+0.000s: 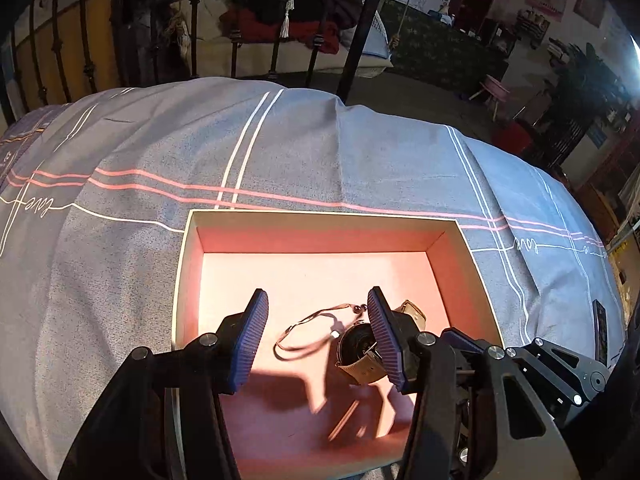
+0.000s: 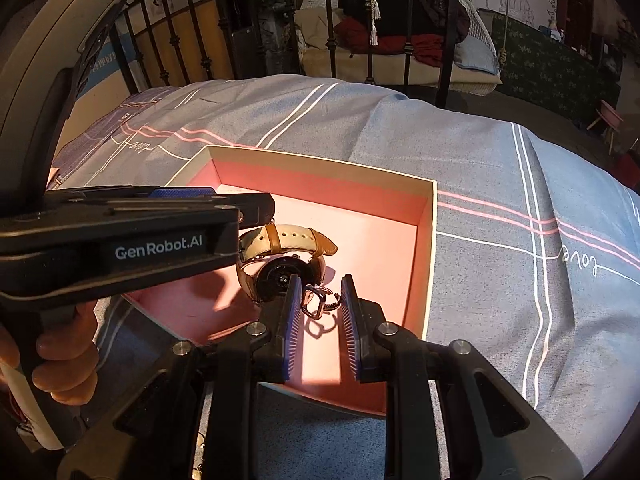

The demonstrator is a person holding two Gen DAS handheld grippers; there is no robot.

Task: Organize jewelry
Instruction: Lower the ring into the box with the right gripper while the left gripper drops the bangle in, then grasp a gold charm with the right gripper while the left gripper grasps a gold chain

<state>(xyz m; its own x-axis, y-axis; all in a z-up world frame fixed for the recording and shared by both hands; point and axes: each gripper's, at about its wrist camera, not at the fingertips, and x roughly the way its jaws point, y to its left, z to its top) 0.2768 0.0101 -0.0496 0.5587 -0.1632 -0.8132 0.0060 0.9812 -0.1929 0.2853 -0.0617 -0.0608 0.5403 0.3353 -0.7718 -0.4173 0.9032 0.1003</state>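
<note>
An open box point(image 1: 320, 216) with a pink lining lies on the bed. On its floor are a watch point(image 1: 360, 344) with a tan leather strap and a thin cord bracelet point(image 1: 304, 328). My left gripper point(image 1: 317, 292) hangs open over them; the cord shows in the gap and the watch lies by the right finger, partly behind it. In the right wrist view the box point(image 2: 320, 162) and the watch point(image 2: 280, 270) show again, with the left gripper point(image 2: 256, 210) above the watch. My right gripper point(image 2: 321, 280) is shut on a small metal ring piece point(image 2: 316, 300), held just above the box floor.
The bed cover point(image 1: 320, 152) is grey-blue with pink and white stripes. A black iron bed rail point(image 2: 448, 40) stands at the far edge, with a cushioned swing seat and clothes point(image 2: 400, 32) beyond. A person's hand point(image 2: 64, 356) grips the left gripper's handle.
</note>
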